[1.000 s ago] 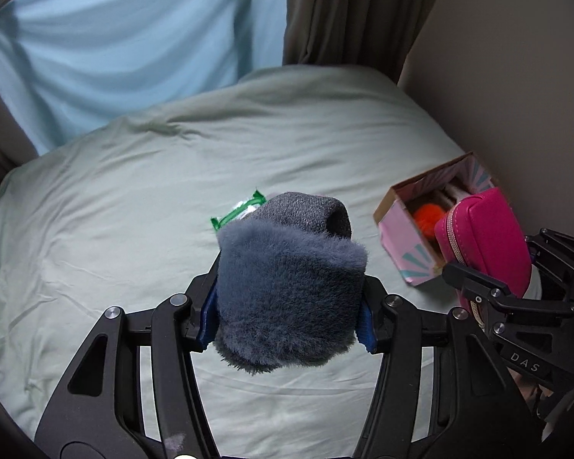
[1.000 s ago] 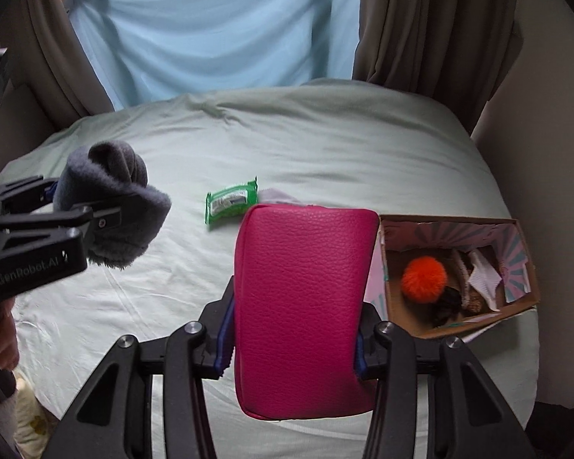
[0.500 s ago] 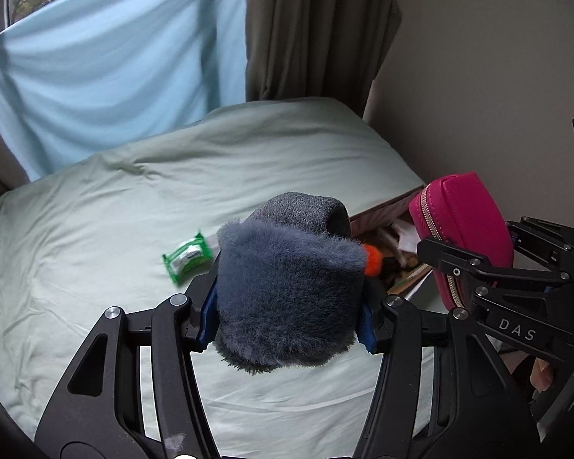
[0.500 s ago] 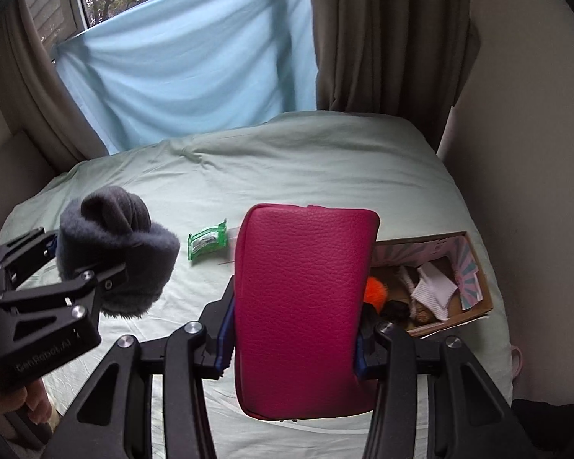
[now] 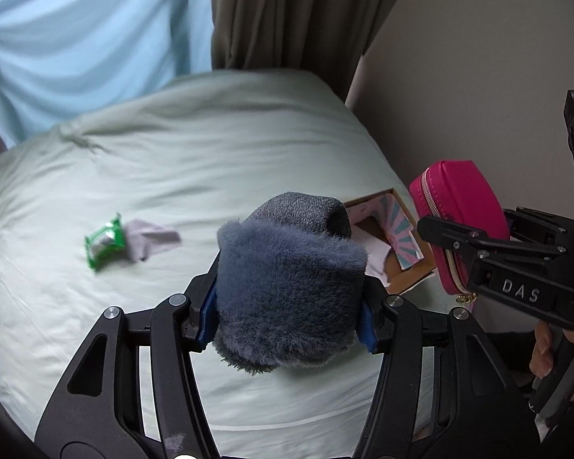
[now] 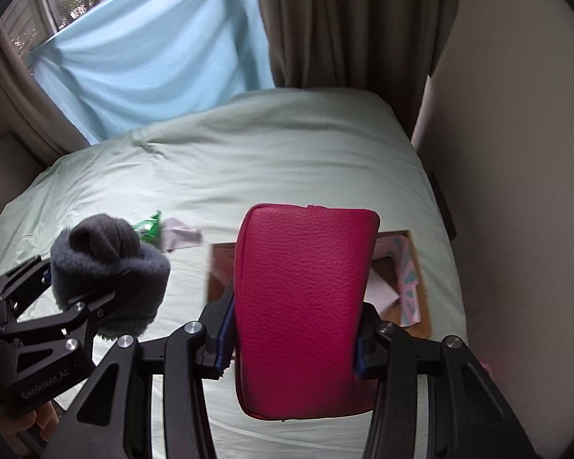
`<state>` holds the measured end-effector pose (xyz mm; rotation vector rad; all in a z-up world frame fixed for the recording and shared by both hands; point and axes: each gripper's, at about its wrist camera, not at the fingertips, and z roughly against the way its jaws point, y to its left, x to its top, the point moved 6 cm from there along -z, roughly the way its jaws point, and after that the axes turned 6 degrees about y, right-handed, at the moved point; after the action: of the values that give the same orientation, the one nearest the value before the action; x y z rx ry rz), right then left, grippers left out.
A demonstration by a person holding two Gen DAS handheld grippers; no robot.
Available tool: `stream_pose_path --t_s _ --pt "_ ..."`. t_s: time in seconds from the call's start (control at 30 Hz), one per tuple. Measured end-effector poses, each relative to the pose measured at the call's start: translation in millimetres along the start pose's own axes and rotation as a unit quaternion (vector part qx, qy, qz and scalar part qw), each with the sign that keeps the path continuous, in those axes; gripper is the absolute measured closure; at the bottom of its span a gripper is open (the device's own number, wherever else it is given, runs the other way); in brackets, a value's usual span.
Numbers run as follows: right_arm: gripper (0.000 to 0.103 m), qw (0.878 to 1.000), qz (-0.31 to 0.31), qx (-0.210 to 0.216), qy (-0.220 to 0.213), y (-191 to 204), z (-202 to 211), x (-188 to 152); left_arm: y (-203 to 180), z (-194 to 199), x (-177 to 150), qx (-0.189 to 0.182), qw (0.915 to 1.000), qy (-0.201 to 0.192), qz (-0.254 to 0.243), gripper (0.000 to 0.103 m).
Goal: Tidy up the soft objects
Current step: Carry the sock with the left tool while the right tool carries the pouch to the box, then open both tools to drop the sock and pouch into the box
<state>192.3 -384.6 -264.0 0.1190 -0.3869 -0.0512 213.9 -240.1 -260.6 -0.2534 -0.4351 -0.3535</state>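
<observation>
Left gripper: clamped on a fuzzy grey-blue rolled sock — blue pads pressed into both its sides, held up over the bed.
Right gripper: closed around a magenta pebbled-leather zip pouch, upright between its pads.
Open cardboard box with pink-and-teal striped lining: on the pale green bedsheet near the wall, partly hidden behind the pouch.
Green foil packet: lying on the sheet, touching a small lilac cloth — well apart from the box.
Backdrop: light blue draped fabric, brown curtain.

Grey fuzzy slipper and pink zip pouch held above bed; box open.
</observation>
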Motion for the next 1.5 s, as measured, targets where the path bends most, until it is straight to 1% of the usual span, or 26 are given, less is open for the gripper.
stream_pose_path --t_s 0.23,0.3,0.47,0.5,0.6,0.73,0.83,0.9,0.93,0.97,1.0,1.03,1.1,1.23,1.3,1.5 --pt "0.060 0.999 -0.011 0.004 0.044 -53.7 -52.5 6.2 -26.9 -69.3 3.8 -0.009 0.9988 0.047 0.011 0.050" --pt "0.060 0.998 -0.017 0.010 0.054 -64.5 -66.7 7.0 -36.7 -90.9 2.6 -0.011 0.9980 0.062 0.006 0.050" --pt "0.060 0.995 -0.040 0.016 0.088 -89.5 -103.2 5.3 -42.8 -143.9 12.8 -0.011 0.9959 0.088 -0.014 0.050" --pt "0.060 0.994 -0.047 0.019 0.095 -93.9 -111.2 5.0 -45.5 -156.4 12.6 -0.013 0.9949 0.098 -0.016 0.050" --pt "0.060 0.990 -0.066 0.028 0.118 -104.9 -134.1 5.6 -48.4 -185.0 8.1 -0.014 0.9921 0.123 -0.022 0.050" --pt "0.060 0.985 -0.085 0.039 0.143 -117.6 -155.1 4.5 -51.0 -207.3 -0.5 -0.008 0.9884 0.150 -0.024 0.050" --pt "0.059 0.984 -0.088 0.044 0.151 -119.6 -162.9 5.9 -48.8 -211.2 -5.3 -0.001 0.9868 0.158 -0.033 0.050" --pt "0.058 0.984 -0.089 0.043 0.150 -119.6 -165.0 7.5 -49.5 -211.0 -4.1 0.005 0.9868 0.155 -0.046 0.033" --pt "0.054 0.984 -0.091 0.040 0.150 -120.3 -165.7 8.6 -50.2 -209.7 -3.8 0.011 0.9863 0.156 -0.053 0.013" --pt "0.050 0.984 -0.093 0.040 0.144 -121.4 -165.2 10.5 -50.2 -208.1 -3.6 0.016 0.9860 0.156 -0.057 0.003" --pt "0.037 0.985 -0.093 0.039 0.138 -120.4 -164.7 12.0 -52.0 -205.6 -4.1 0.018 0.9858 0.154 -0.063 0.001" --pt "0.016 0.987 -0.094 0.036 0.129 -120.7 -162.2 14.4 -53.0 -202.4 -4.4 0.016 0.9855 0.155 -0.068 0.001" --pt "0.001 0.988 -0.092 0.034 0.119 -119.6 -158.8 17.5 -50.1 -200.8 -8.1 0.020 0.9840 0.164 -0.068 0.001" --pt "0.001 0.988 -0.095 0.037 0.115 -121.0 -152.4 15.0 -43.1 -190.9 -15.3 0.011 0.9848 0.167 -0.045 0.001" --pt "0.001 0.988 -0.094 0.038 0.113 -119.9 -149.1 13.7 -40.2 -182.9 -15.8 0.014 0.9859 0.162 -0.039 0.001" --pt "0.001 0.990 -0.085 0.039 0.109 -110.3 -135.0 9.0 -39.9 -160.4 -12.1 0.023 0.9882 0.145 -0.042 0.001"
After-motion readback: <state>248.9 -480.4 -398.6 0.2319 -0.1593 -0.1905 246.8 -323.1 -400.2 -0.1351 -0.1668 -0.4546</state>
